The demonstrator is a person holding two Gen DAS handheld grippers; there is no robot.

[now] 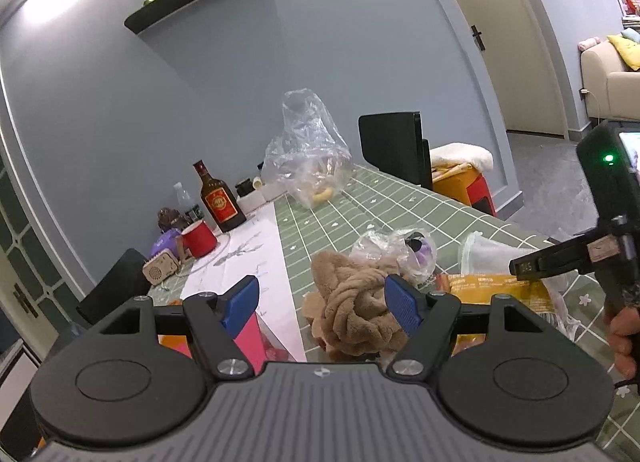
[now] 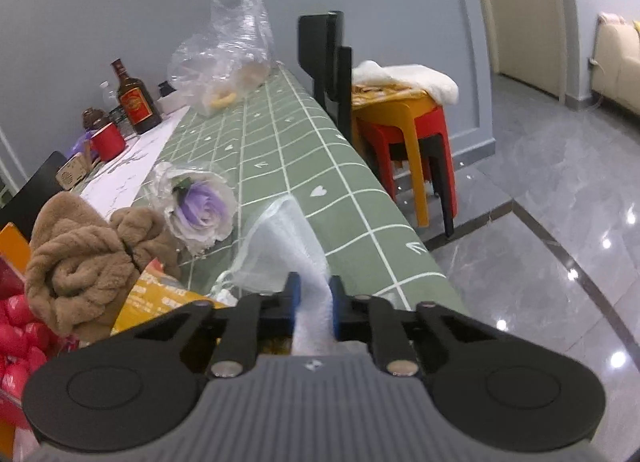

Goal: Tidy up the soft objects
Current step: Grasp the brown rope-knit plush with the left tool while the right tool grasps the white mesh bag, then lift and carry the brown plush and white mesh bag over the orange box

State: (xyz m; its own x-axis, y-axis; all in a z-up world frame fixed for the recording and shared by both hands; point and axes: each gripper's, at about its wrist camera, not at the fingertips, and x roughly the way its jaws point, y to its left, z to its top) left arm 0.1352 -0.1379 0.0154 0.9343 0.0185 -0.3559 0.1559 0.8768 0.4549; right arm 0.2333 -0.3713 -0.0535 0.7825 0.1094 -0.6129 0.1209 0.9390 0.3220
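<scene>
Left hand-held gripper (image 1: 322, 304): released, blue pads spread wide, the knotted brown plush cloth (image 1: 352, 306) lying on the desk (image 1: 360, 206) between them, against the right pad. Beside the cloth to the right lies a wrapped purple flower (image 2: 200, 206), then a white mesh pouch (image 2: 280, 246) at the desk's edge. Right hand-held gripper (image 2: 314, 304): clenched on the pouch's near end.

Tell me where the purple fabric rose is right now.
The purple fabric rose lies on the green tablecloth, between the brown plush toy and the white mesh pouch.
</scene>
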